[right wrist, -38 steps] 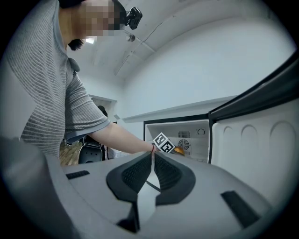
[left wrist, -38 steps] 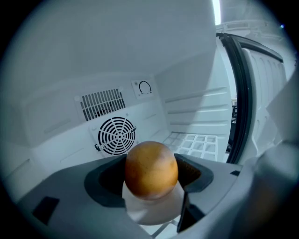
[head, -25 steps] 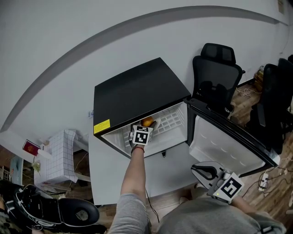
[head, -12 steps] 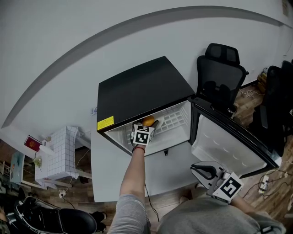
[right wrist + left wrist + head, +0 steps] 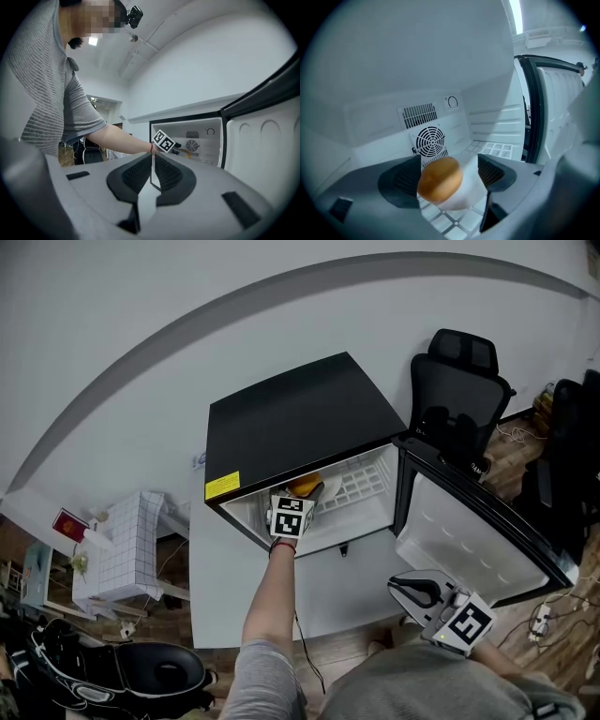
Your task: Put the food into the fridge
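Observation:
A small black fridge [image 5: 300,423] stands with its door [image 5: 473,531] swung open to the right. My left gripper [image 5: 307,495] reaches into the white compartment. In the left gripper view it [image 5: 449,176] is shut on a white dish [image 5: 466,192] that carries a round orange-brown piece of food [image 5: 439,179]. The dish hangs just above the wire shelf [image 5: 492,150], in front of the round fan grille [image 5: 430,140]. My right gripper [image 5: 412,589] stays low by the person's body, outside the fridge, shut with nothing in it [image 5: 152,173].
A black office chair [image 5: 459,399] stands behind the open door. A white gridded stand [image 5: 131,549] and a dark chair base [image 5: 122,676] are at the left. Cables [image 5: 544,615] lie on the wooden floor at the right.
The head view has drifted a little, so the fridge sits slightly further right. The left gripper stays inside the fridge with the dish; the right gripper has hardly moved.

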Motion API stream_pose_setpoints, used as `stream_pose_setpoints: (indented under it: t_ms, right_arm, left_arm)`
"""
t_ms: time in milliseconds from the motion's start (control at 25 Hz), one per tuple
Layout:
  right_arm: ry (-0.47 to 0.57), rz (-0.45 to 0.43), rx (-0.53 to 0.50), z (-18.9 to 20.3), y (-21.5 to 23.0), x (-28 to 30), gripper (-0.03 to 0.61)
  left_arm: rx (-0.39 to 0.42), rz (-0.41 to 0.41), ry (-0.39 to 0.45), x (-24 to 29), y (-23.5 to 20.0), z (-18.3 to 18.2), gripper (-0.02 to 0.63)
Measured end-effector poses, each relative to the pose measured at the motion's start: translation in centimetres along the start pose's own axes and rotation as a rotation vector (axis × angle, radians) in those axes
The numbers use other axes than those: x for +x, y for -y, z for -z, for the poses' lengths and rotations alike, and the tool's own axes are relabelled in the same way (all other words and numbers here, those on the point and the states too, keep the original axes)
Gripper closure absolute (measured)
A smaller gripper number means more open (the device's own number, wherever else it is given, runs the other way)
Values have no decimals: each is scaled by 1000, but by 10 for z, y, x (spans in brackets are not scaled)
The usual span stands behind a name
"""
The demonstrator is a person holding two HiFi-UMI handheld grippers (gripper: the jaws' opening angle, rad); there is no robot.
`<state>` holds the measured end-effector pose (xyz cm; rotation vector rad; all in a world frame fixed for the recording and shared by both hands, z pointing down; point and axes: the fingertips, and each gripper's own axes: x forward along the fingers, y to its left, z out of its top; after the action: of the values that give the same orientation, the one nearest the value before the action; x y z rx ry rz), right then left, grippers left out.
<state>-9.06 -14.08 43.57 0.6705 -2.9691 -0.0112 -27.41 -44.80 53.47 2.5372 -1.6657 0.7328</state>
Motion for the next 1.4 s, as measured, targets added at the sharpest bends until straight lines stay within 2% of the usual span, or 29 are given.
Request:
stream_pose_setpoints:
  t_ms: [160, 320, 720, 880, 1000, 1080, 1120, 1240, 1400]
  right_arm:
    - [2, -10, 0, 0, -1, 3, 566]
    - [2, -18, -3, -1, -1, 4, 566]
    - [5, -46, -7, -1, -7, 6, 566]
    - [18, -39, 0, -2, -6, 5, 566]
    - [37, -9, 17, -1, -2, 4, 566]
    - [46, -10, 19, 0, -3, 3, 566]
    - [43, -21, 15, 0, -6, 2, 566]
    - [17, -64, -8, 0, -14, 3, 566]
    - [7, -62, -11, 2, -16, 4, 566]
  left_arm:
    - [-18, -5, 49, -12, 1, -9, 247]
    - [-72, -5, 114, -30, 5, -18, 247]
    - [-153, 45, 204, -72, 41, -12, 256]
    - [-176, 56, 217, -85, 56, -5, 375]
    - [-191, 50, 219, -93, 62, -1, 487]
    - [-200, 58, 218, -97, 67, 2, 577]
    - [-204, 68, 217, -99, 71, 3, 601]
    - [-211, 88, 221, -105, 80, 6, 603]
    - [-238, 88, 255, -123, 88, 4, 603]
